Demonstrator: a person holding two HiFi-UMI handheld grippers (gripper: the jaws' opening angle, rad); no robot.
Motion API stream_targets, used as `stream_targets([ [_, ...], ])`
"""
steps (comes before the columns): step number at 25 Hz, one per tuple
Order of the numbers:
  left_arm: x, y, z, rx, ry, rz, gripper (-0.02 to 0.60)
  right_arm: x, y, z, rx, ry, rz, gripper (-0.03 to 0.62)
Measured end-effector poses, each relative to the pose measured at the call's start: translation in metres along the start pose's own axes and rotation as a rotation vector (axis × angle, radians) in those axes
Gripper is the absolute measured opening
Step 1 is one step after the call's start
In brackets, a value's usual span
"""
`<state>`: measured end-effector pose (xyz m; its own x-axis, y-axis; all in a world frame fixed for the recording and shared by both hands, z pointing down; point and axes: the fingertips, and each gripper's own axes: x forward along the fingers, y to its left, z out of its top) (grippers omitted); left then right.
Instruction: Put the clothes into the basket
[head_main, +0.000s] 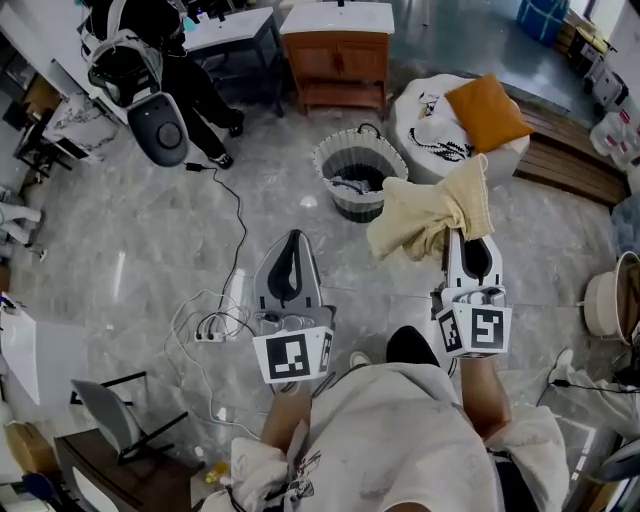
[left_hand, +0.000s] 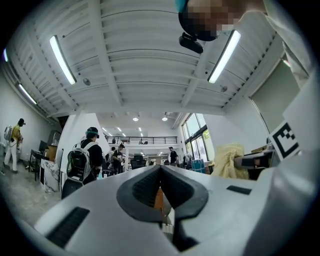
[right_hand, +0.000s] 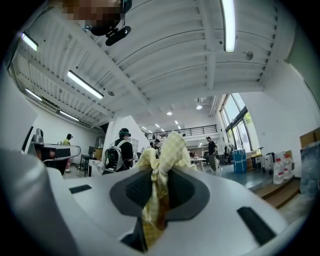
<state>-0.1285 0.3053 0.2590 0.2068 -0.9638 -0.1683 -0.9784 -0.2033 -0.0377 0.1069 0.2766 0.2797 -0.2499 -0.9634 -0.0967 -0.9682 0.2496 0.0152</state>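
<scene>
pale yellow cloth (head_main: 432, 215) clamped in the right claw (head_main: 466, 240), basket (head_main: 325, 165) ahead on the floor.
in the head view we see the basket up and to the left of the cloth, which hangs bunched from the claw. we judge that the right hand must carry it forward and left. dark clothing (head_main: 352, 185) already lies in the basket. the left claw (head_main: 291, 240) is closed with nothing in it.

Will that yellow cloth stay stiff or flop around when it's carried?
Probably floppy: the cloth droops in folds from the right tool. Likely light, since one pinch holds it all. Bunched tightly in the tool, it seems unlikely to slip.
</scene>
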Motion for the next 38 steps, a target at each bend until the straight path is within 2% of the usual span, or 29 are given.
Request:
stream_targets([
  [10,-0.001,0.015,-0.013,-0.009,0.018,0.008,0.002,0.010,0.022,-0.003,-0.050,-0.035,0.010,0.041],
  [18,0.036,0.016,-0.020,-0.008,0.025,0.016,0.002,0.047,0.025,-0.008,-0.093,-0.036,0.082,0.043],
  [29,0.124,-0.006,-0.028,-0.001,0.033,0.003,0.002,0.116,-0.027,-0.017,-0.080,-0.037,0.084,0.043],
  [38,0.193,-0.019,-0.036,0.005,0.048,0.005,0.002,0.176,-0.059,-0.028,-0.053,-0.012,0.153,0.041],
])
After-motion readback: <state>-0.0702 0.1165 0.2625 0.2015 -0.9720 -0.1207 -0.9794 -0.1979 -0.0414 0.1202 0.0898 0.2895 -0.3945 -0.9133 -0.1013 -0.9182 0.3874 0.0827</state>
